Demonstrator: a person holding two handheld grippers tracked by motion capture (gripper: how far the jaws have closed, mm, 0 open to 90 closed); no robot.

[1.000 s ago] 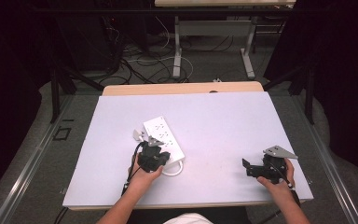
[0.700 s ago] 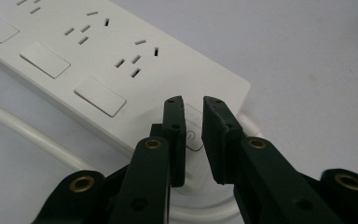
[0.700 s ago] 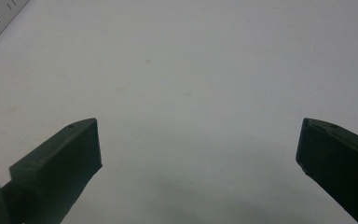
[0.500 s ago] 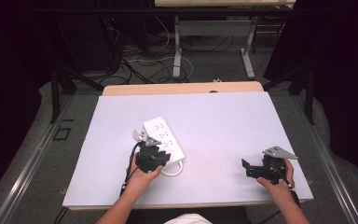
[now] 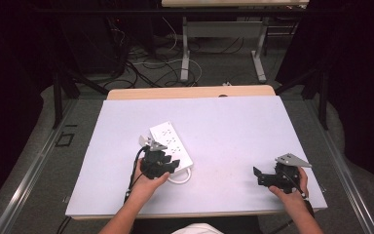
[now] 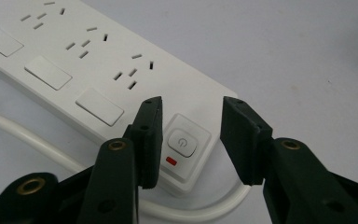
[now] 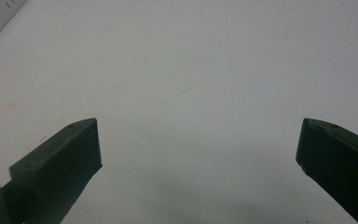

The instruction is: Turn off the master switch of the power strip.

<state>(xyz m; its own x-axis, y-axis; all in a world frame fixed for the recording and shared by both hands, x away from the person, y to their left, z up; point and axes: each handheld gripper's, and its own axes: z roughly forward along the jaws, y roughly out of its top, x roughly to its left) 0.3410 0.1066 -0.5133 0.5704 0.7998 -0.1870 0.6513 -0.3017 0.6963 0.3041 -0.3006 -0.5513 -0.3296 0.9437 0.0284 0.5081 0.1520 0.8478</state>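
Left tongs (image 6: 189, 135) poised over the power strip's switch

The power strip (image 5: 171, 145) lies left of centre on the counter (image 5: 233, 126), long axis running diagonally away; switch button (image 6: 182, 141) sits between the part-open jaws; right tongs (image 5: 264, 177) gape wide, empty, well apart.

A white power strip (image 5: 171, 144) lay on the pale table (image 5: 233, 126), its switch end under the left gripper (image 6: 190, 112). Its power button (image 6: 182, 141) and red indicator (image 6: 171, 161) sat between the parted jaws, and the white cord (image 6: 28, 136) curved closer in.
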